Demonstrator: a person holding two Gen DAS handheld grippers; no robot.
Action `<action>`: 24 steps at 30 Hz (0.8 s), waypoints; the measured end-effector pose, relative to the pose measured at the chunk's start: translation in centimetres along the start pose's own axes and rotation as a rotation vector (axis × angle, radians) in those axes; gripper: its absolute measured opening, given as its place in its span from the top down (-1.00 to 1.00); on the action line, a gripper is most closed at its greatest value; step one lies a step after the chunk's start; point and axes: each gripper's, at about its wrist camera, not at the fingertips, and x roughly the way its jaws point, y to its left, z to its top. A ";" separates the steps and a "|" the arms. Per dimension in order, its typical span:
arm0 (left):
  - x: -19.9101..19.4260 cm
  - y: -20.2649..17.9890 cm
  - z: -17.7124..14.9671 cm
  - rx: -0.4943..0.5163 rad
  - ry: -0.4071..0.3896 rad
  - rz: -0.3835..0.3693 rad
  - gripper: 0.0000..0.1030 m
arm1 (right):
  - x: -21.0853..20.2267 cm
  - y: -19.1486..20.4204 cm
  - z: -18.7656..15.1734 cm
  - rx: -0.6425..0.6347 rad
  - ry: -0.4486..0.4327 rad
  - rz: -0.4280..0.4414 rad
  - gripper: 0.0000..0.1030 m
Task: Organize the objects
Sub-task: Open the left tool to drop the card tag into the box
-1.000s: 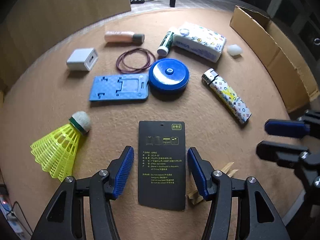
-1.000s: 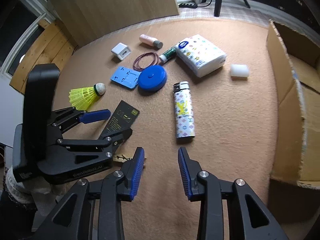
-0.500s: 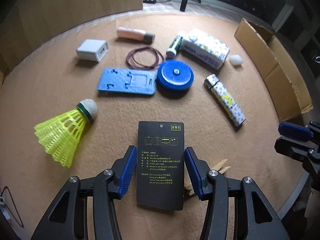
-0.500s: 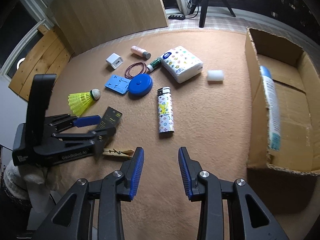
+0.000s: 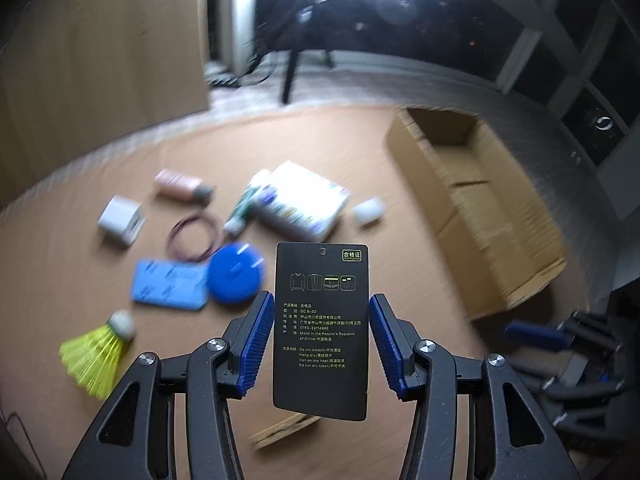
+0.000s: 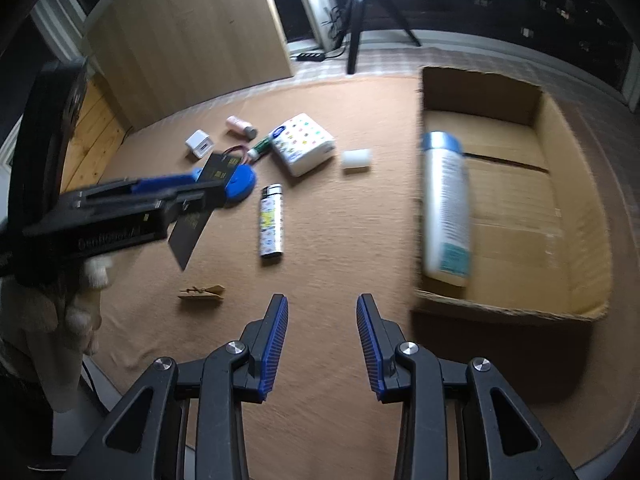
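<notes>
Because it is pinched by its two side edges, the black card [image 5: 321, 332] stays flat in the left hand-held gripper [image 5: 321, 340], lifted off the desk [image 5: 400, 264] (box ahead-right). The right hand-held gripper [image 6: 322, 344] is wide, holding nothing; the cardboard box [image 6: 516, 308] ahead-right holds a white bottle [image 6: 446, 208].

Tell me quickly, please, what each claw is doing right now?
Left claw: closed on the black card, lifted off the table.
Right claw: open, holding nothing.
</notes>
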 end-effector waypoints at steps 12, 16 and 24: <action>3.2 -11.7 5.4 0.115 -0.037 -0.137 -0.03 | -2.8 -5.6 -2.0 0.085 -0.029 -0.061 0.11; 4.8 -15.0 6.3 0.154 -0.025 -0.151 -0.03 | -3.3 -7.1 -2.7 0.118 -0.033 -0.076 0.06; 6.6 -18.8 7.0 0.188 -0.014 -0.166 -0.07 | -4.2 -9.4 -3.8 0.165 -0.044 -0.094 -0.16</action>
